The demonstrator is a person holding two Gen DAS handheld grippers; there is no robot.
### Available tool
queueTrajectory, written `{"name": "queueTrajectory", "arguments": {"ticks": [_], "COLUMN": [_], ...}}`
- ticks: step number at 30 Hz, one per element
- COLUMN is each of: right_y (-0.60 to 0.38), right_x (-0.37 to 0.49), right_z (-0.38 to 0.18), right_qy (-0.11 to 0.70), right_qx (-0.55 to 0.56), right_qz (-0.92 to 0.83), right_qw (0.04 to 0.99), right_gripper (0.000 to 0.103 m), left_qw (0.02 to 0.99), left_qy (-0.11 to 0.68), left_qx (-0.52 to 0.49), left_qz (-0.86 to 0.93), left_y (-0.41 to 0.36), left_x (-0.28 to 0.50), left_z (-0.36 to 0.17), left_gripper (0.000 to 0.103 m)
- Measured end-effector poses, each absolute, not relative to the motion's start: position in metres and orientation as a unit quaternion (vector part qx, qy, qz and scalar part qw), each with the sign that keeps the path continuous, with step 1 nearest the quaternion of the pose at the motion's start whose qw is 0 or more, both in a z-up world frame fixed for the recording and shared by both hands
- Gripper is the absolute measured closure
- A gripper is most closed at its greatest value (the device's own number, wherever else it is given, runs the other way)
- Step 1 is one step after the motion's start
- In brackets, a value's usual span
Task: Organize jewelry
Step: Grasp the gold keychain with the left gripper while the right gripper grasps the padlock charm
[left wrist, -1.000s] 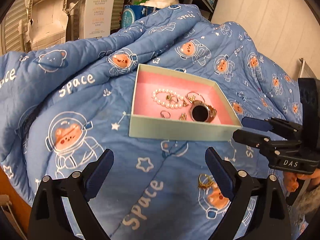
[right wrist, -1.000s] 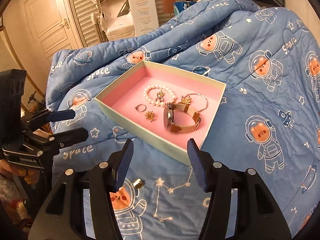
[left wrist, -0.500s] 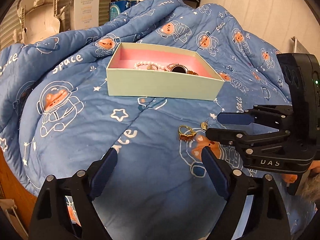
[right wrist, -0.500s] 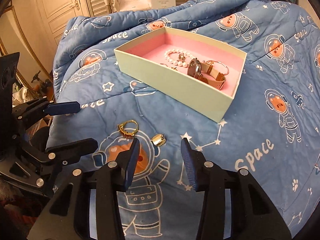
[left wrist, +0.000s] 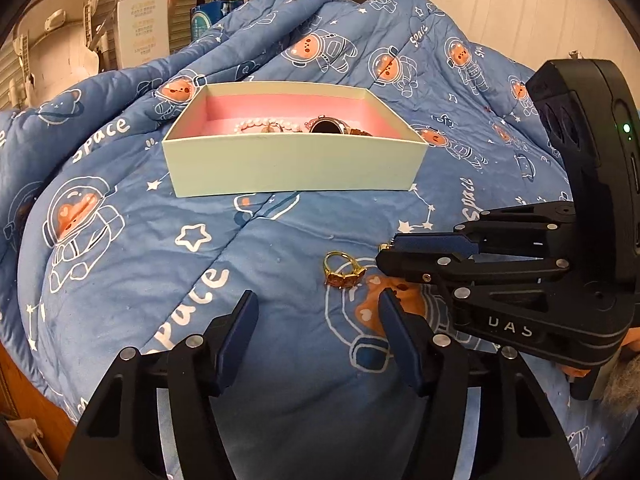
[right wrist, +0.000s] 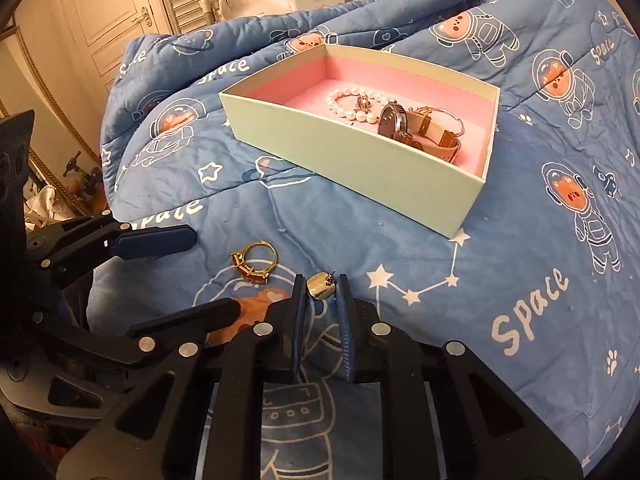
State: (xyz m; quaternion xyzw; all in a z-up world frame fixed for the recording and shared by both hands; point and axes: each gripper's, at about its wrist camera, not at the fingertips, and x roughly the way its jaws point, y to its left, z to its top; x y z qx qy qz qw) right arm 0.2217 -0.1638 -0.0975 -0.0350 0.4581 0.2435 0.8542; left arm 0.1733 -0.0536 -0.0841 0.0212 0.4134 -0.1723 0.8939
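Note:
A pale green box (left wrist: 294, 168) with a pink lining lies on the blue quilt and holds a pearl bracelet (right wrist: 352, 102), a watch (right wrist: 412, 128) and small pieces. A gold ring (left wrist: 342, 270) lies on the quilt in front of my open left gripper (left wrist: 316, 316); the ring also shows in the right wrist view (right wrist: 254, 266). My right gripper (right wrist: 322, 294) is low on the quilt with its jaws narrowed close around a small gold stud earring (right wrist: 320, 290); whether they touch it is unclear. In the left wrist view the right gripper (left wrist: 394, 250) hides the earring almost entirely.
The quilt (left wrist: 120, 280) bulges and slopes off to the left and front. A white carton (left wrist: 142, 20) and shelves stand behind the bed. A door (right wrist: 108, 12) and clutter are at the left of the right wrist view.
Both grippers have come down and closer to the quilt in front of the box. My right jaws have narrowed around the stud earring. My left gripper now faces the ring.

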Motion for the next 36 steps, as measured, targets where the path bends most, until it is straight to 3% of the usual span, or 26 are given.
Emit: {"name": "queueTrajectory", "arguments": {"ticks": [10,26,36], "right_y": [-0.183,-0.190,-0.190], "right_x": [0.219,0.217,0.215], "right_z": [-0.095,-0.098,-0.100], "right_qy": [0.460,0.465,0.465], "right_qx": [-0.011,-0.004,-0.003], "right_qz": [0.219,0.205,0.202], "right_qw": [0.860,0.861,0.862], "right_gripper": [0.087,0.087,0.087], "left_qw": [0.893,0.894,0.894], "left_qy": [0.412,0.410,0.410], "left_qx": [0.022,0.026,0.001], "left_qz": [-0.177,-0.177,-0.180], "left_y": [-0.064,-0.066,-0.059], "left_x": [0.185,0.190,0.187], "left_z": [-0.087,-0.086,-0.086], "left_gripper": [0.054,0.079,0.079]}}
